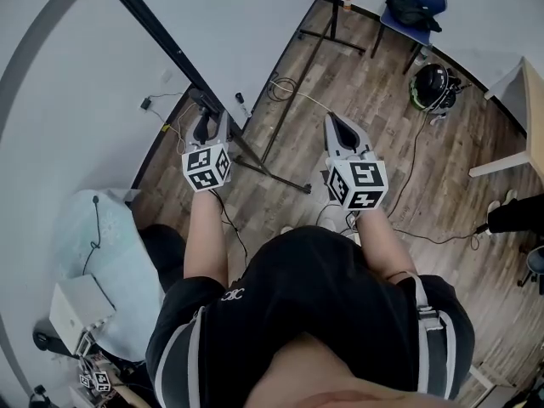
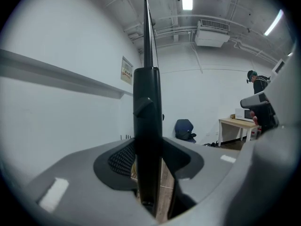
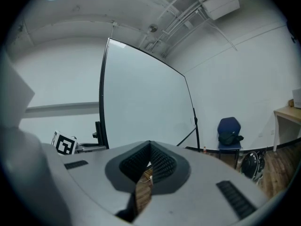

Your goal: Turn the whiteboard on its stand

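The whiteboard (image 1: 229, 32) stands on its black stand (image 1: 280, 175), its white face towards me; in the right gripper view the whiteboard (image 3: 146, 102) fills the middle. My left gripper (image 1: 206, 119) is shut on the board's black side frame (image 1: 161, 36). In the left gripper view that frame bar (image 2: 146, 107) runs upright between the jaws of the left gripper (image 2: 148, 149) and fills the gap. My right gripper (image 1: 338, 121) hangs free in front of the board, a little to the right. In its own view the right gripper (image 3: 149, 147) is shut with nothing in it.
A blue chair (image 1: 414, 2) with a black bag stands behind the stand's far post (image 1: 336, 7). A round black object (image 1: 431, 83) and cables lie on the wooden floor. A table (image 1: 531, 100) is at the right, and a light-blue surface (image 1: 110, 253) at the near left. A person (image 2: 257, 81) stands far off.
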